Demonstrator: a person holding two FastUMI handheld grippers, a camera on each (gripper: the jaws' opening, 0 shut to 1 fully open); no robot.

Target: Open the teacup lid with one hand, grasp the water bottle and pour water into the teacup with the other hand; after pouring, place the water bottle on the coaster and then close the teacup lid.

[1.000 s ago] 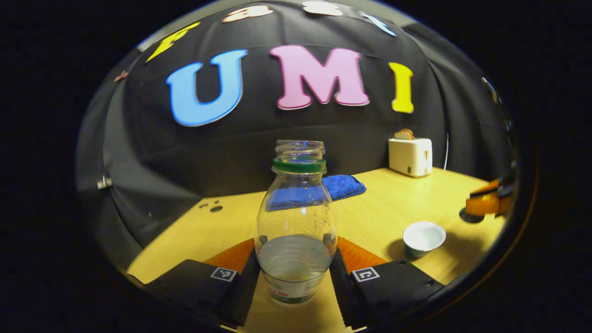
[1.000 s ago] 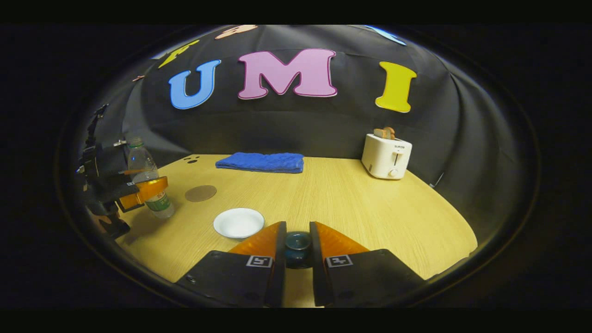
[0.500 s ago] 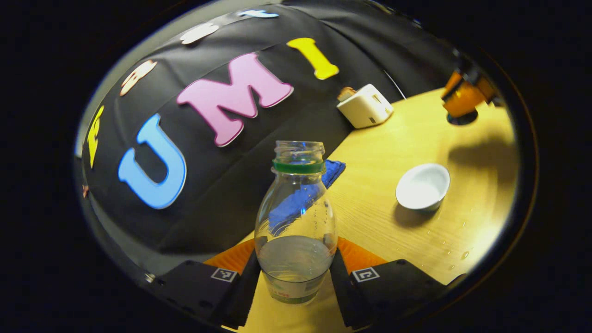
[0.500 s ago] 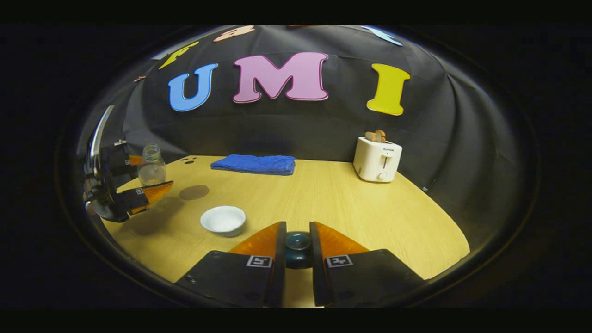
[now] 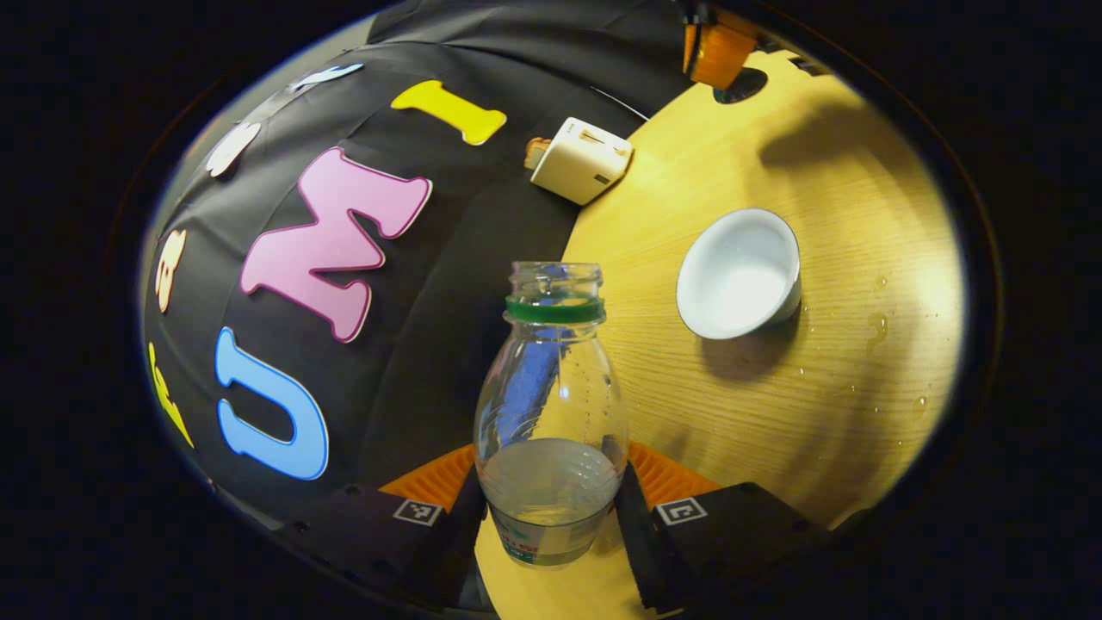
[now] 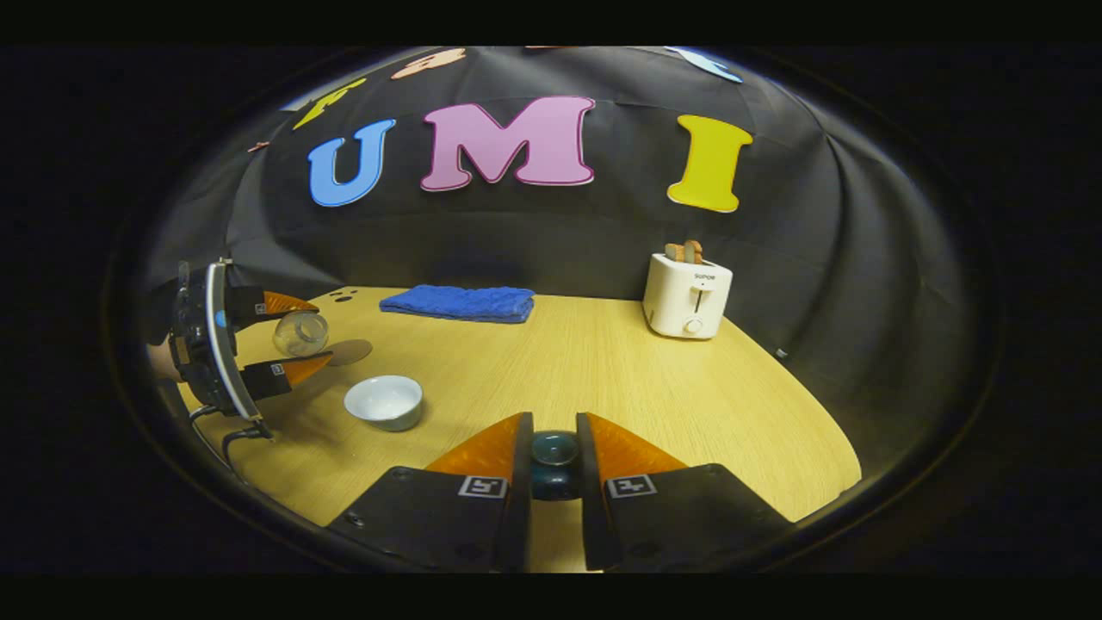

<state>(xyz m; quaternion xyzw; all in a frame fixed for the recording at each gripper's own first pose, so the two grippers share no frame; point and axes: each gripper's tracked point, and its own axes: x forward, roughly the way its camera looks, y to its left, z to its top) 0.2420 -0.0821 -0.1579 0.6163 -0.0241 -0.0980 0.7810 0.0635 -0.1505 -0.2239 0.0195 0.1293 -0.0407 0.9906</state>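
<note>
A clear, uncapped water bottle [image 5: 551, 413] with a green neck ring, holding a little water at its base, sits between the fingers of my left gripper [image 5: 551, 482], which is shut on it. In the right gripper view that bottle [image 6: 301, 333] lies tipped nearly sideways in the left gripper [image 6: 314, 331], its mouth pointing toward the white teacup [image 6: 384, 401]. The teacup [image 5: 739, 274] stands uncovered on the table, right of the bottle's mouth. My right gripper [image 6: 554, 430] is shut on the dark lid [image 6: 554, 461] above the table. A round brown coaster [image 6: 349, 351] lies behind the bottle.
A folded blue towel [image 6: 458, 303] lies at the back of the wooden table [image 6: 603, 370]. A white toaster [image 6: 687, 294] with bread stands back right. Water drops [image 5: 878, 323] dot the wood beside the cup. A cable hangs under the left gripper.
My left gripper has rolled the bottle from upright to nearly sideways and brought it closer to the teacup. The right gripper keeps hold of the lid, hardly moving.
</note>
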